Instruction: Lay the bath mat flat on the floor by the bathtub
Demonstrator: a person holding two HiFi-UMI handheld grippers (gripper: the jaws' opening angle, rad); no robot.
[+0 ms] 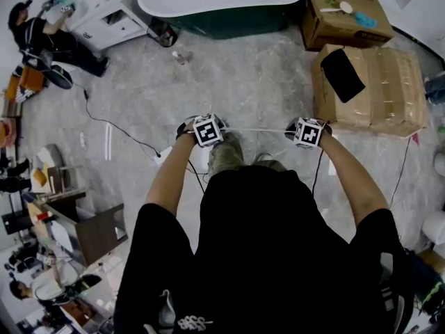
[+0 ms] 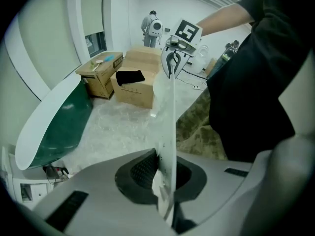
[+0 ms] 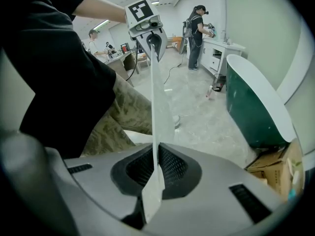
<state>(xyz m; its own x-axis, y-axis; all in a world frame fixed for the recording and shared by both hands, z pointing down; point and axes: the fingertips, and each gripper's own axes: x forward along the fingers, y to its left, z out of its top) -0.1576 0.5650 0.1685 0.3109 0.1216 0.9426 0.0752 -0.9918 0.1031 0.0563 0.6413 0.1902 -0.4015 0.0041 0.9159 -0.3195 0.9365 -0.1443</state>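
Clamping the bath mat (image 2: 170,122) in your left gripper (image 2: 165,178) and right gripper (image 3: 154,171), jaws shut on it, merely a line in head view.

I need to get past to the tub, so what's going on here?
A person stands on the floor facing the bathtub, a gripper in each hand. The left gripper and the right gripper each have their jaws shut on one end of a thin white mat, which is stretched taut between them in the air. It has not yet been laid down by the tub.
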